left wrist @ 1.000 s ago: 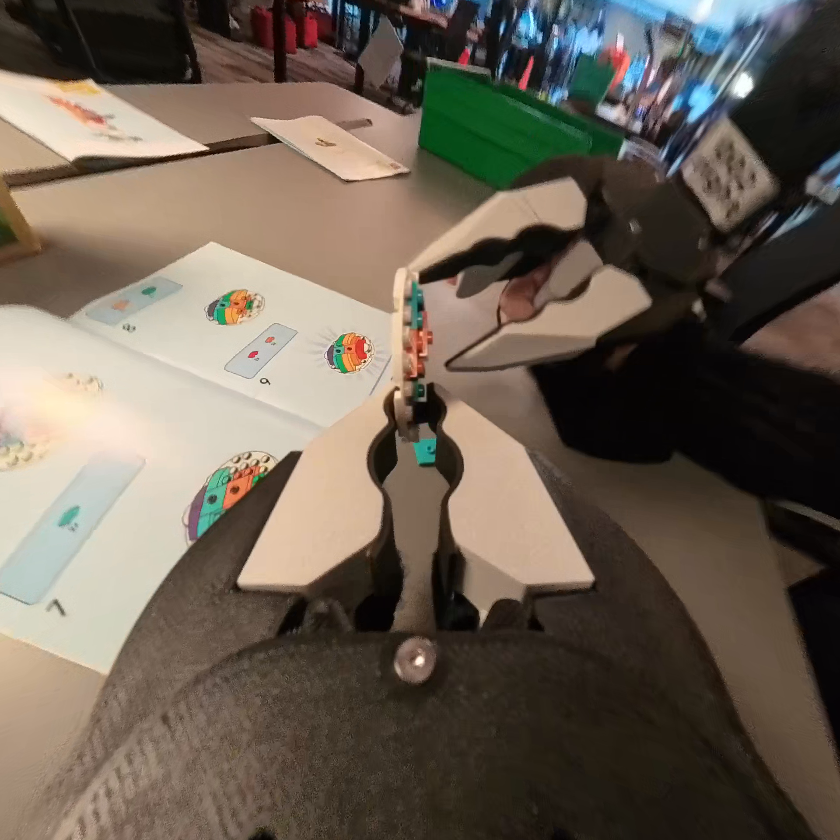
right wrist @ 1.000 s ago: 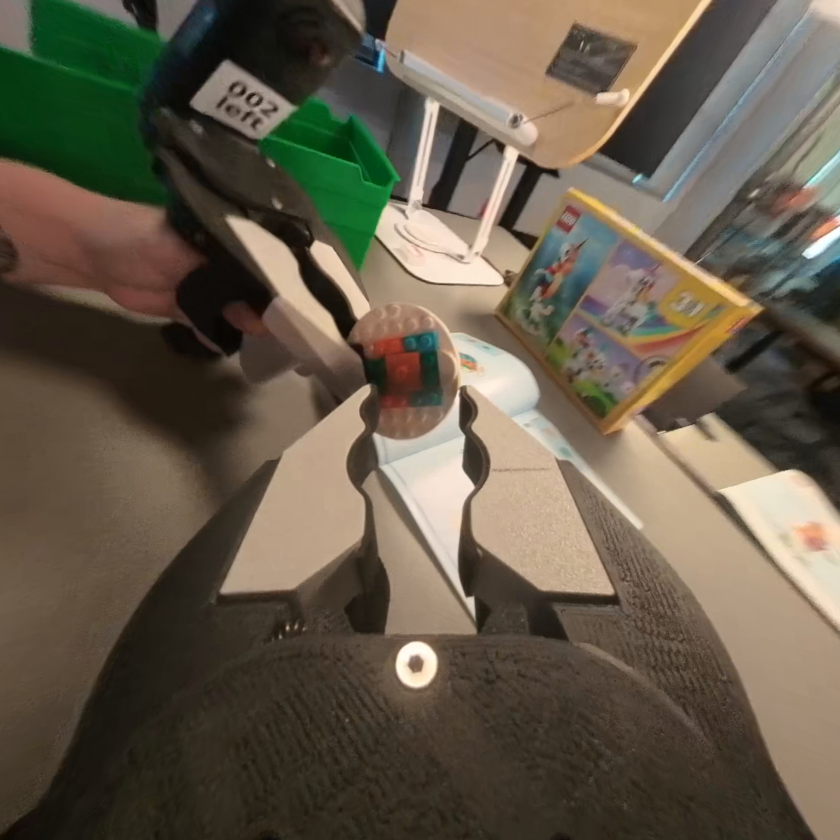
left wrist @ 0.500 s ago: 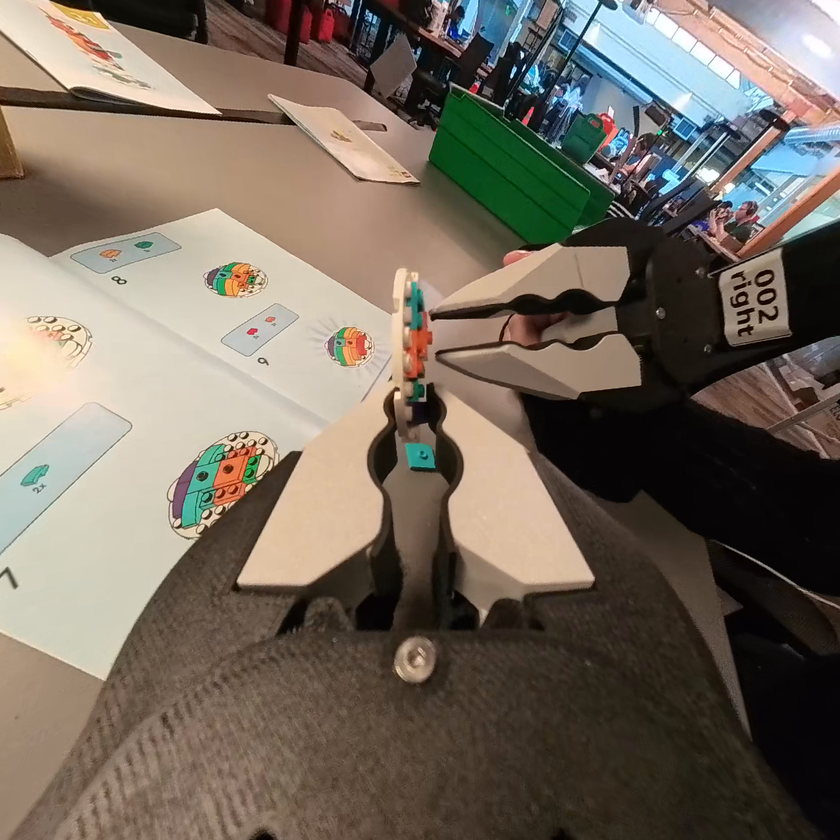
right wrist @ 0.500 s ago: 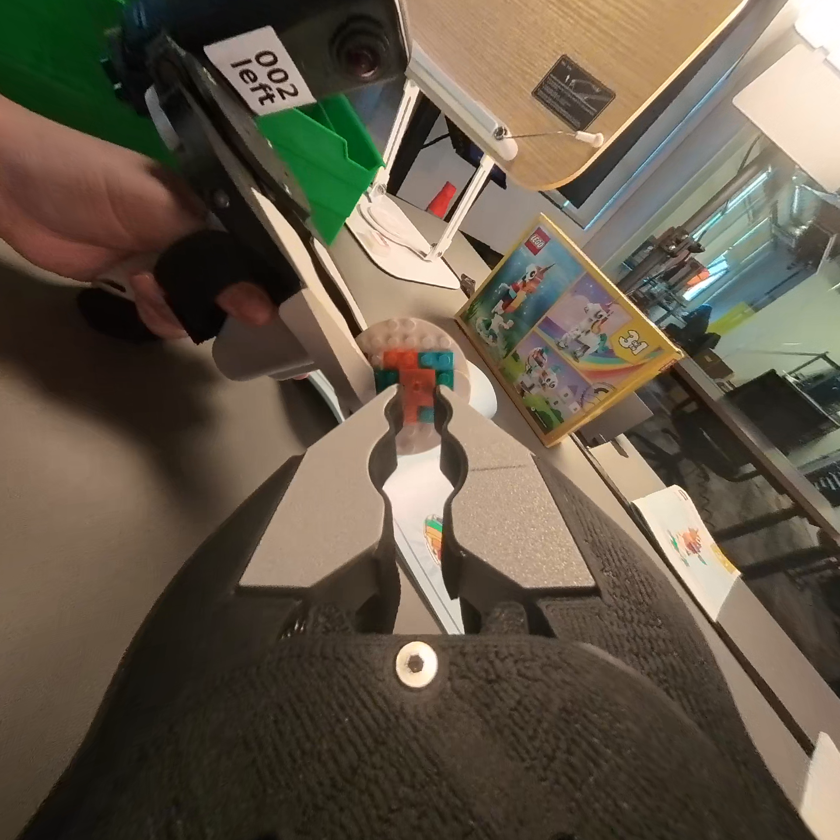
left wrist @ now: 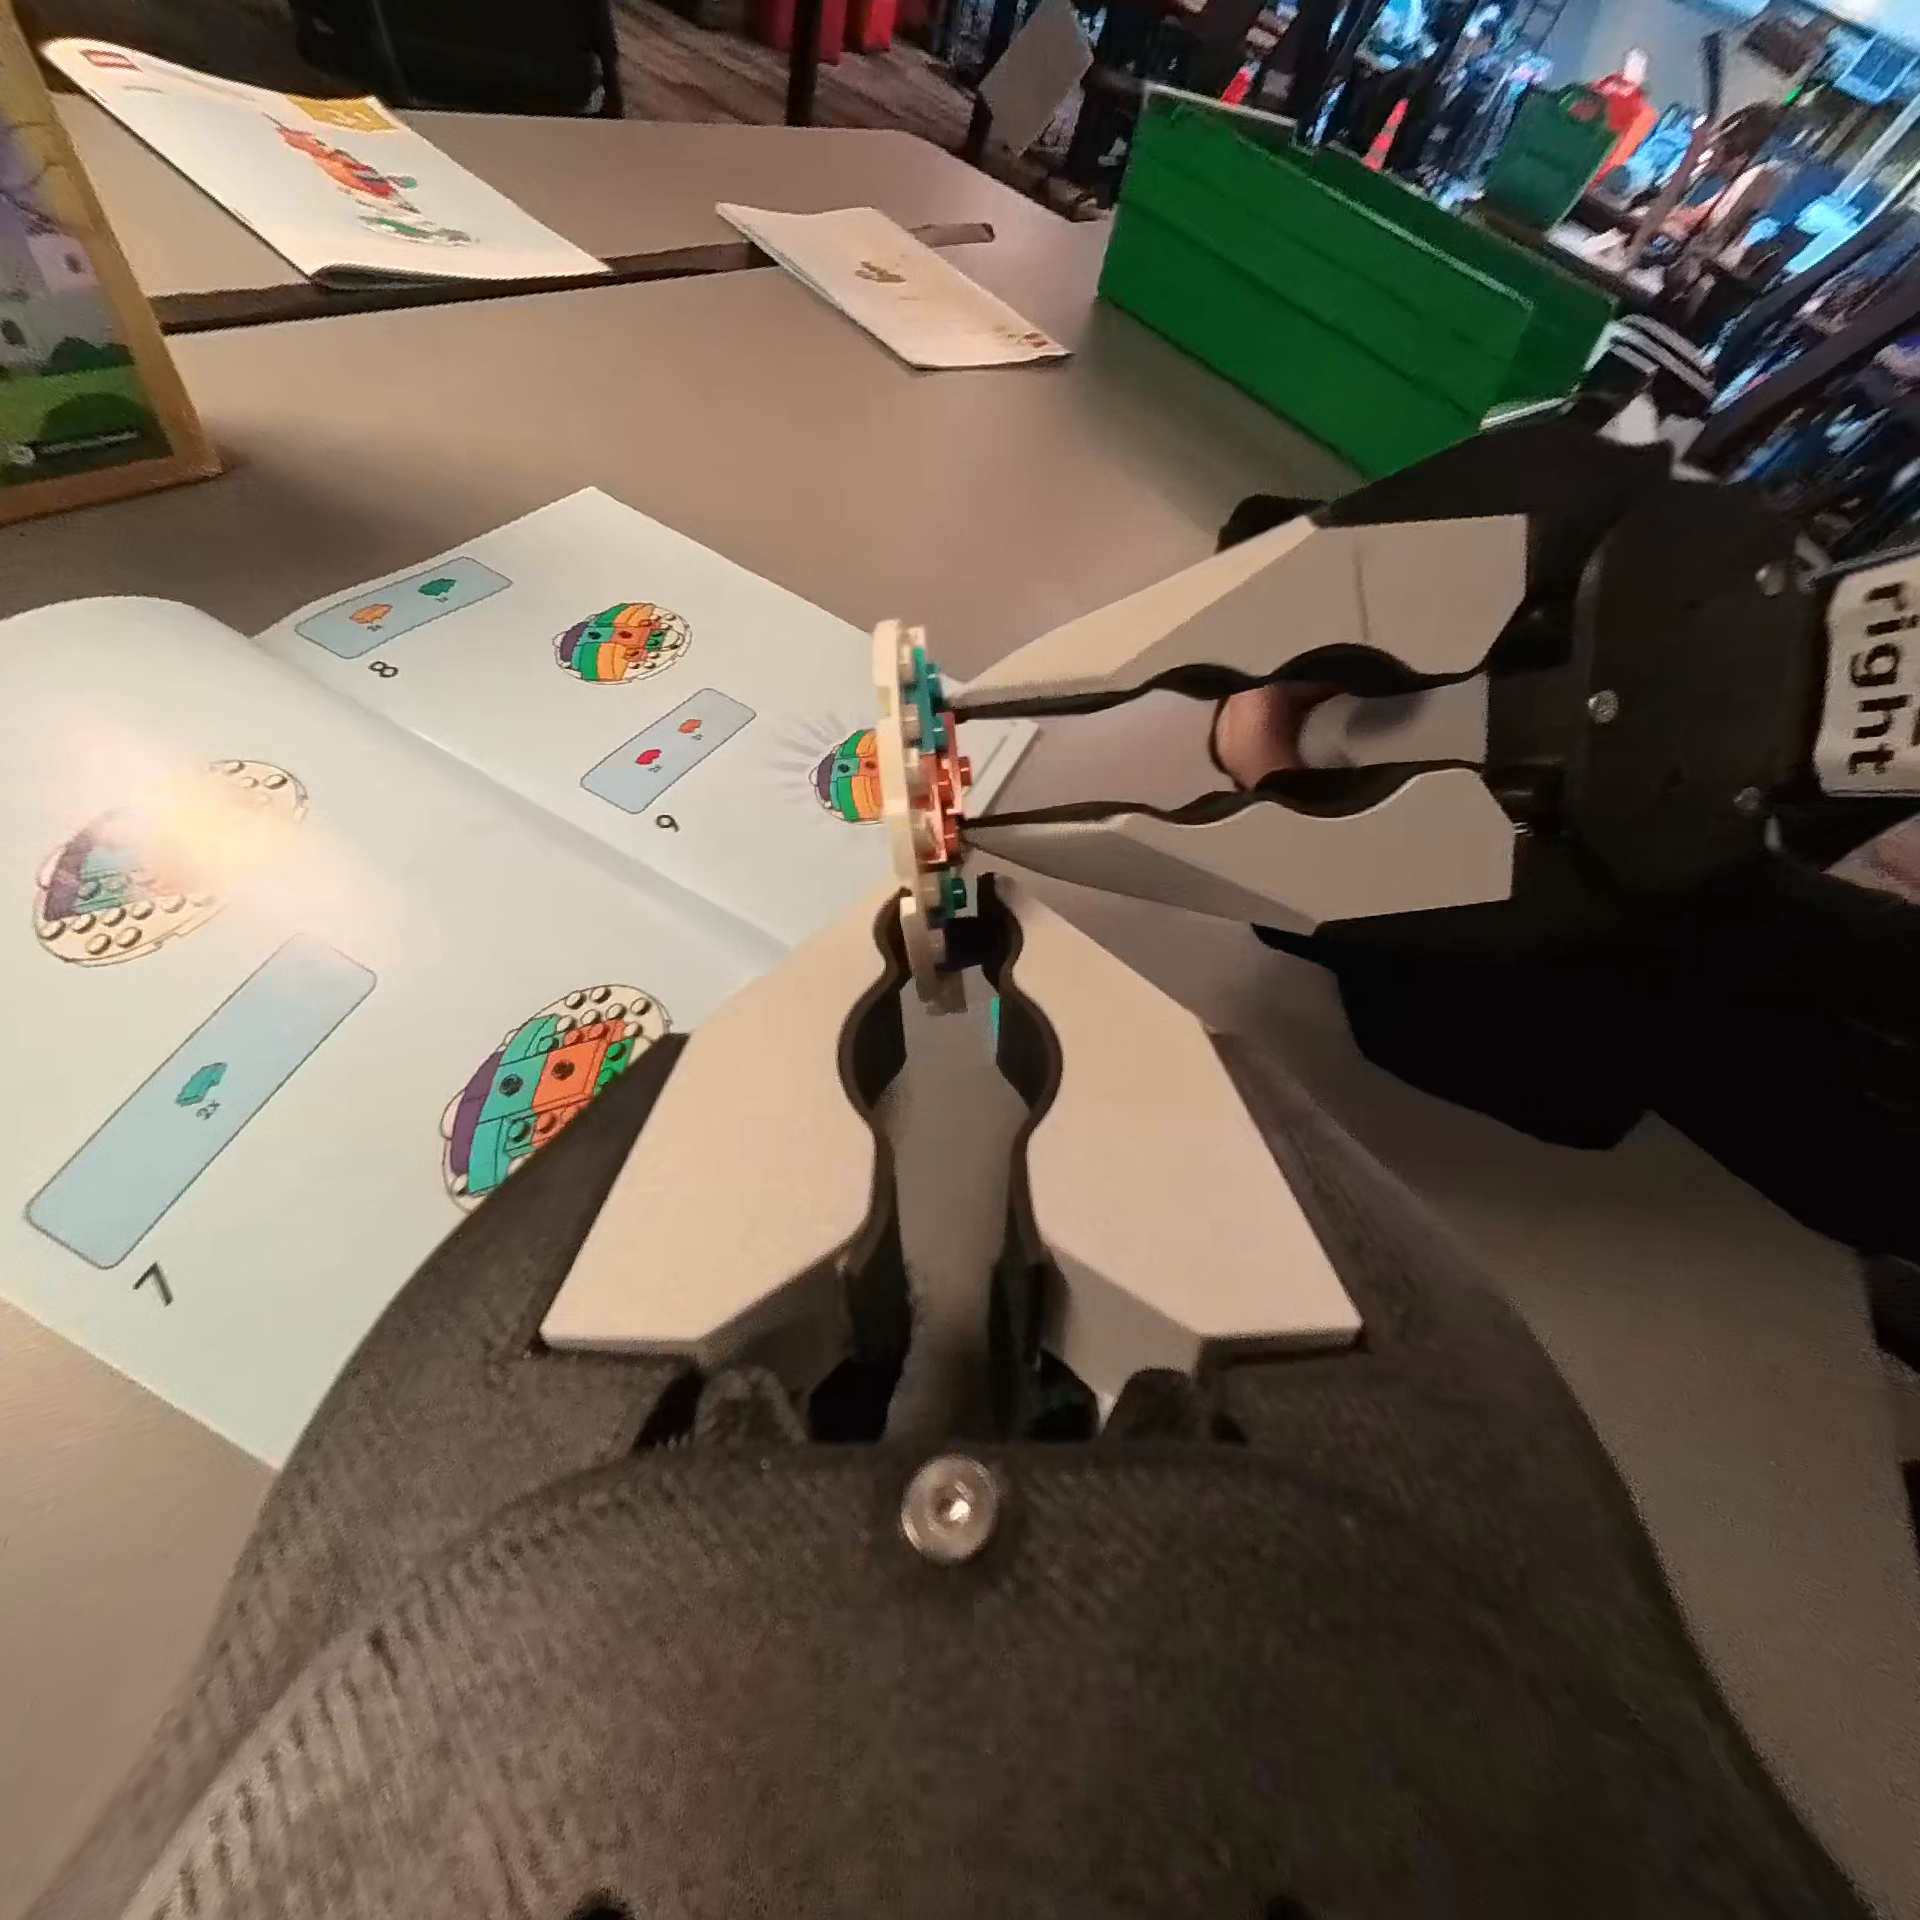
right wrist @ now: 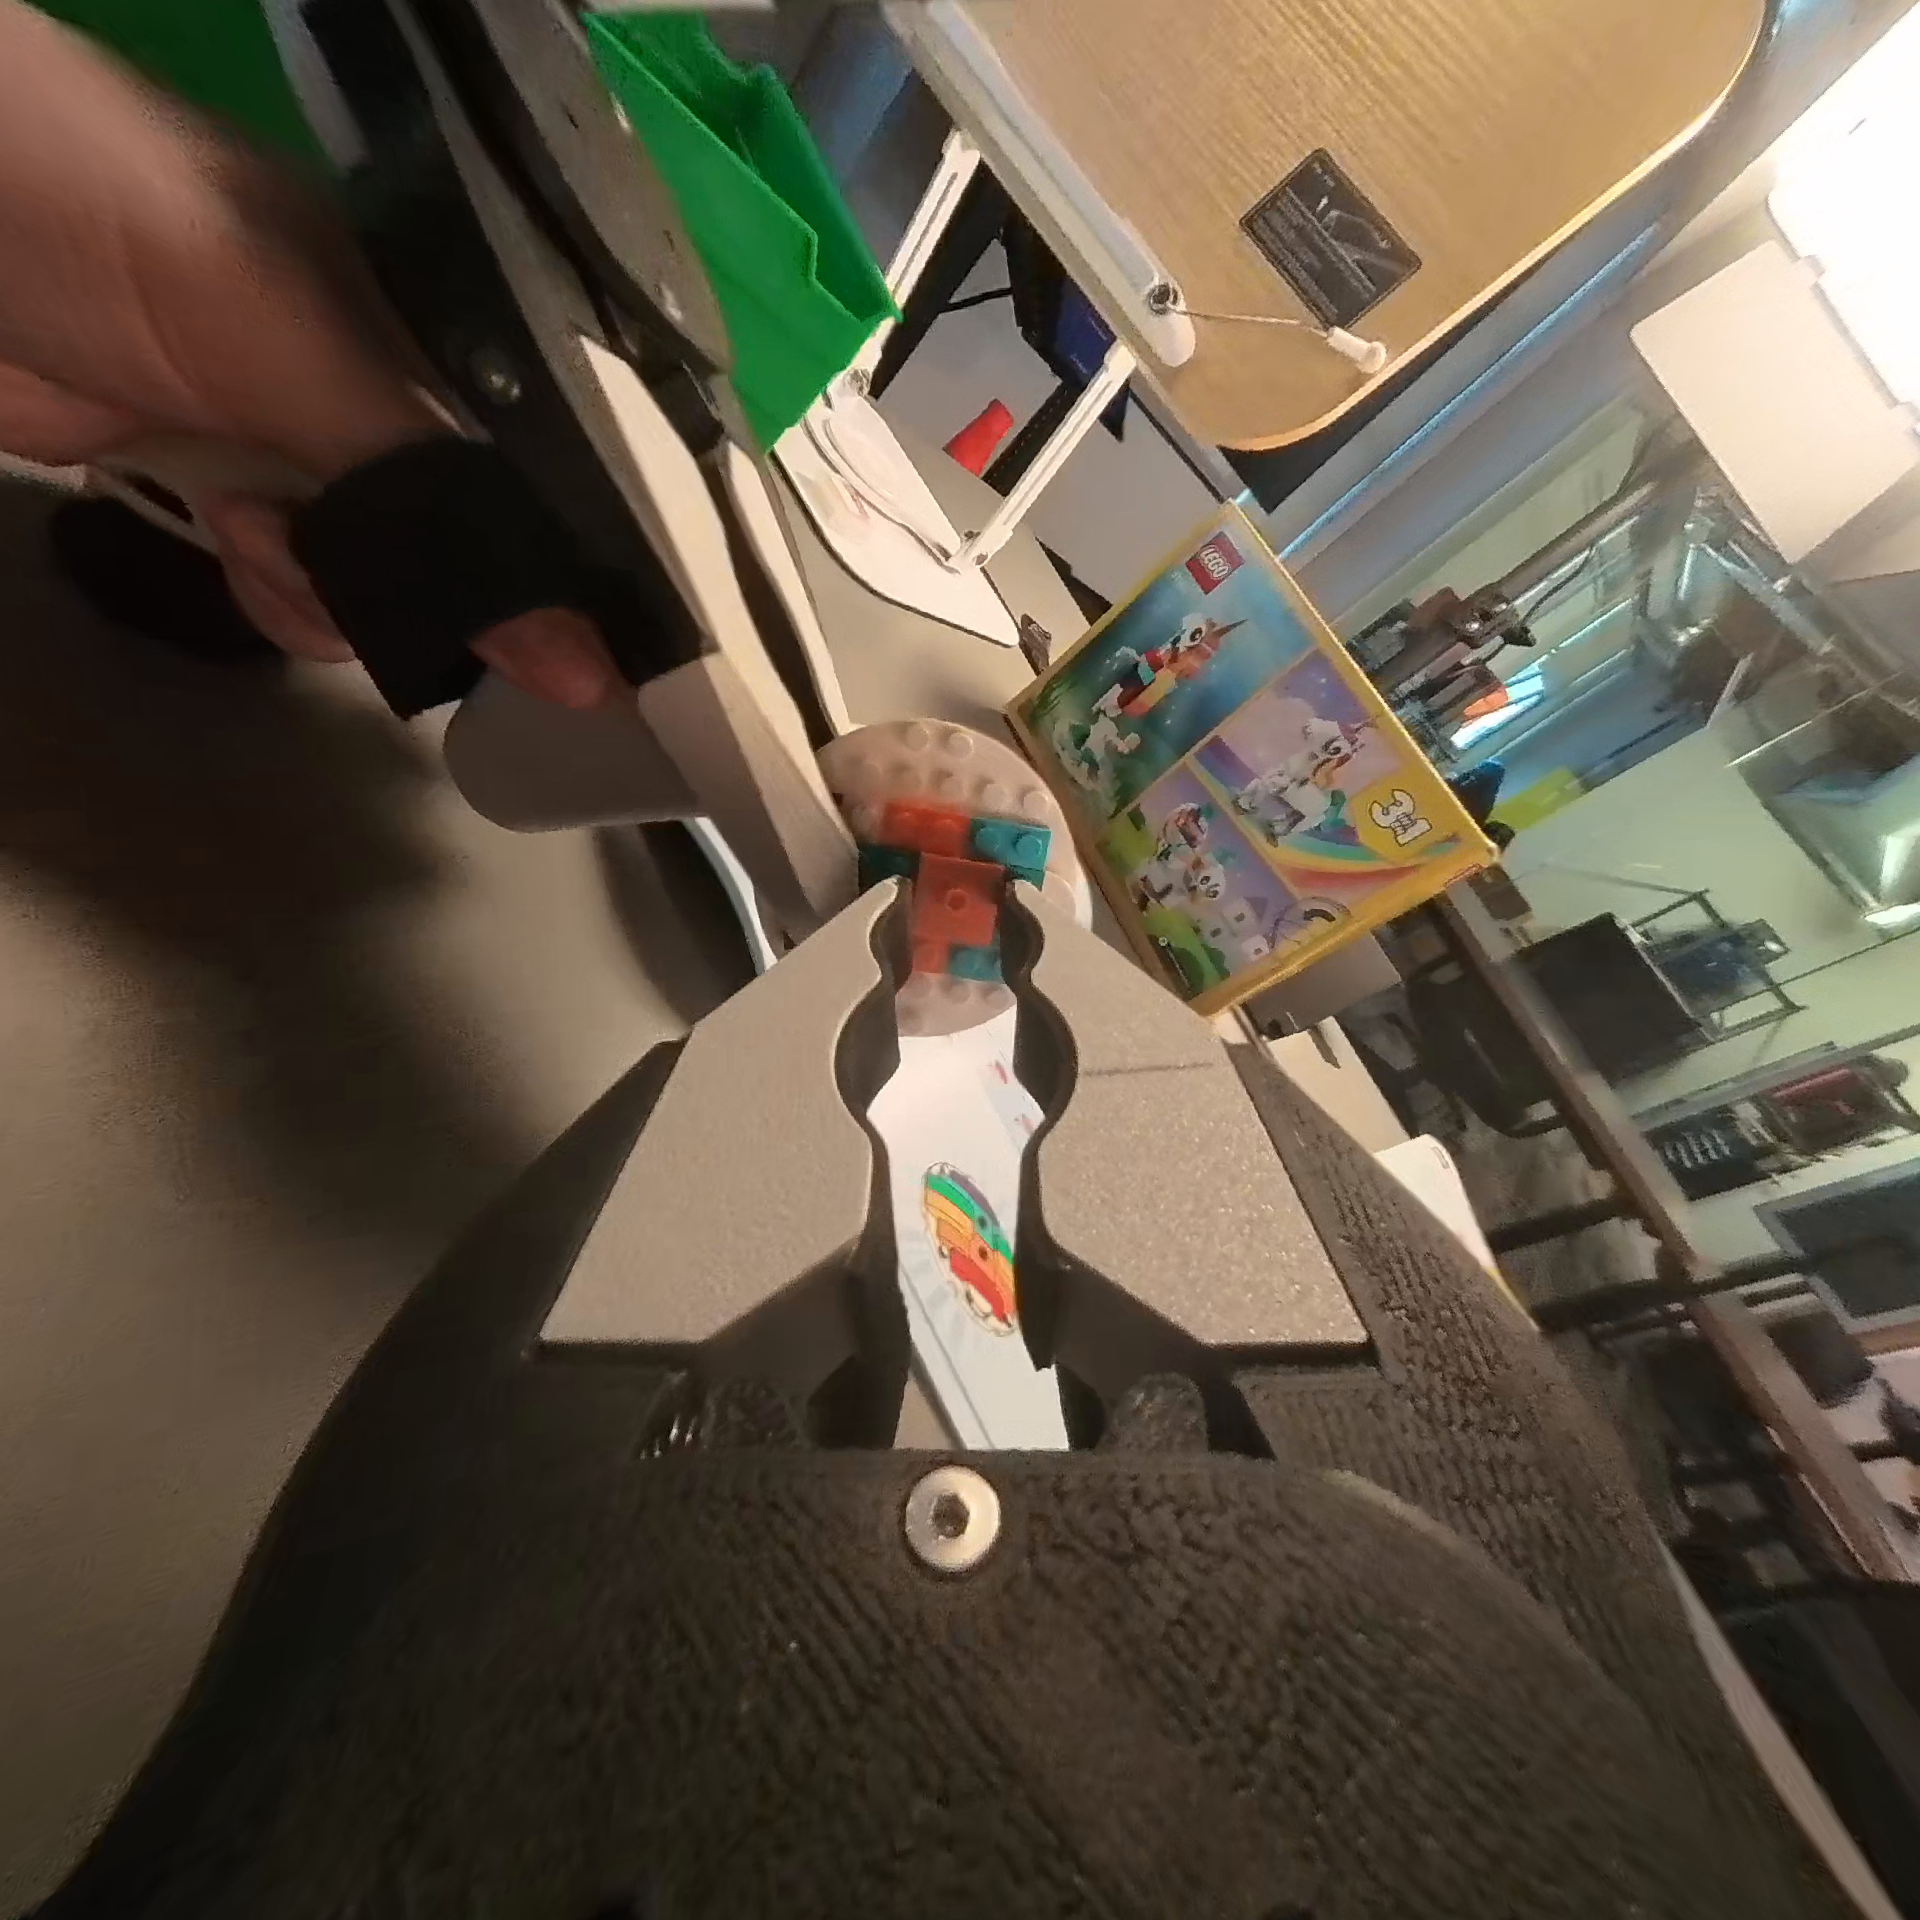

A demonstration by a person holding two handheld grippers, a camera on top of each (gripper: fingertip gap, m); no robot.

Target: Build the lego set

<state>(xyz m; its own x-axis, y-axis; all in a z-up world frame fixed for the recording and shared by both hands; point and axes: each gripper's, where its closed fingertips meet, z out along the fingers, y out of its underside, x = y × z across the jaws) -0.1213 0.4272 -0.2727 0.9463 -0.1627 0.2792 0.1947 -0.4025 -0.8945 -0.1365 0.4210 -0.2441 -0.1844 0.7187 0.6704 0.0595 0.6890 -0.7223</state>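
Note:
My left gripper (left wrist: pixel 948 914) is shut on the lower rim of a white round studded plate (left wrist: pixel 896 717) and holds it on edge above the table. Teal and orange bricks (left wrist: pixel 940 779) sit on the plate's face. My right gripper (left wrist: pixel 961 771) comes in from the right, its tips closed on the orange brick. In the right wrist view the plate (right wrist: pixel 935 758) faces me, the orange brick (right wrist: pixel 951 888) sits between my right gripper's tips (right wrist: pixel 951 902), and a left gripper finger (right wrist: pixel 748 748) holds the plate's edge, with a hand behind it.
An open instruction booklet (left wrist: pixel 416 831) lies on the grey table (left wrist: pixel 623 416) under the grippers. The set's box (right wrist: pixel 1247 779) stands beyond the plate. A green bin (left wrist: pixel 1299 281) and two more booklets (left wrist: pixel 312 177) (left wrist: pixel 894 281) lie at the far side. Both grippers' tips are close together, under 4 cm apart.
My right gripper has come up to the plate's face and narrowed from open to closed on the orange brick. The left gripper has kept hold of the plate and both views have tilted.

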